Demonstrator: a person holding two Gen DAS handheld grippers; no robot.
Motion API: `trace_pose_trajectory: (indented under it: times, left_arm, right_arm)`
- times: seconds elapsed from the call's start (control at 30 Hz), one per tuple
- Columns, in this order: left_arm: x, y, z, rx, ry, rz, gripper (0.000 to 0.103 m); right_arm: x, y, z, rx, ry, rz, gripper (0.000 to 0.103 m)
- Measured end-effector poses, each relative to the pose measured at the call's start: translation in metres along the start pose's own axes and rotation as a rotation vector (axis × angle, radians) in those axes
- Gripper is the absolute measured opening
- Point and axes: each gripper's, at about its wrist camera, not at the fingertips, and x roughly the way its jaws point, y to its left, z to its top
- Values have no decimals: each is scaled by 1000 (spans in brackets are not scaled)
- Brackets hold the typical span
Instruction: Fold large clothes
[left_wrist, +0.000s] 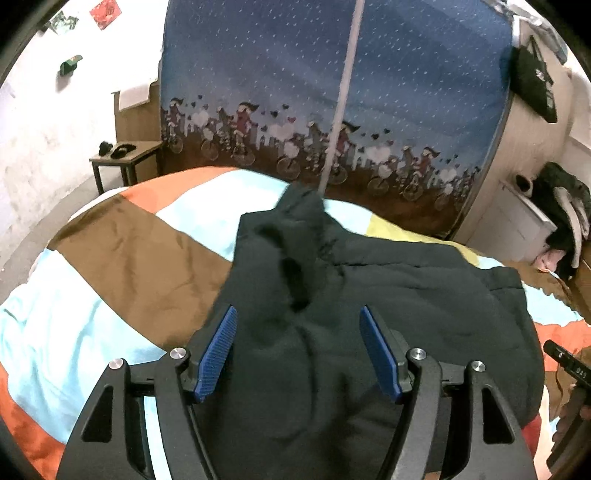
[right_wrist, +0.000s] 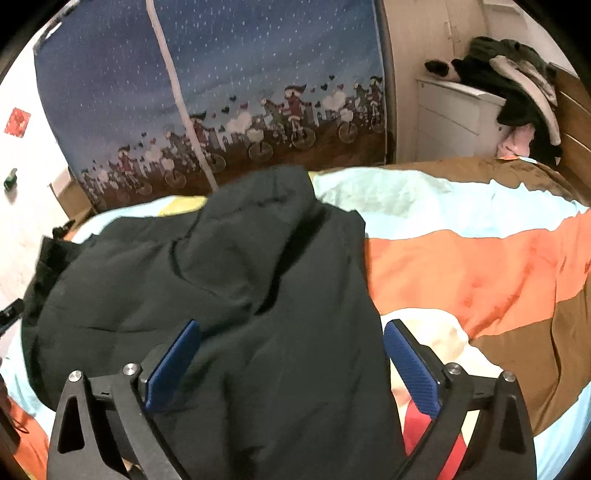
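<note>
Nearest to the left wrist camera, the left gripper stands with its two blue pads apart, and nothing is pressed between them. Under and beyond it lies the dark garment, bunched on the striped bedcover, a little to the right of the middle of this view. One narrow part of it, perhaps a sleeve or a hood, reaches to the far side toward the blue printed curtain. I judge that the cloth lies loose, not gripped, so it can settle before the next fold.

In the right wrist view, the right gripper is also wide apart. Its left pad is over the garment, while its right pad is over the bedcover, just beside the right edge of the cloth. It seems that this gripper straddles the edge without touching it, but I cannot say this for sure.

Much is hard to read. The fabric is so dark that seams and folds almost disappear, so I cannot tell what kind of garment it is. Its near part is hidden behind both grippers.
</note>
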Motion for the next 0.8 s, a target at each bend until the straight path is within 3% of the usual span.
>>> trace_pose_trajectory:
  times: [0.27, 0.33, 0.37, 0.8]
  left_arm:
    - [-32, -34, -11, 75, -63, -47, 66]
    - [-37, -39, -14, 83, -79, -73, 96]
    - [-43, -43, -16, 85, -101, -86, 98]
    - [-69, -58, -35, 151, -163, -92, 98]
  right_arm:
    - [-30, 18, -8, -23, -71, 40, 103]
    - [-35, 22, -11, -38, -83, 42, 103]
    - [-39, 25, -12, -54, -91, 43, 103]
    - [-84, 65, -27, -226, -237, 56, 103]
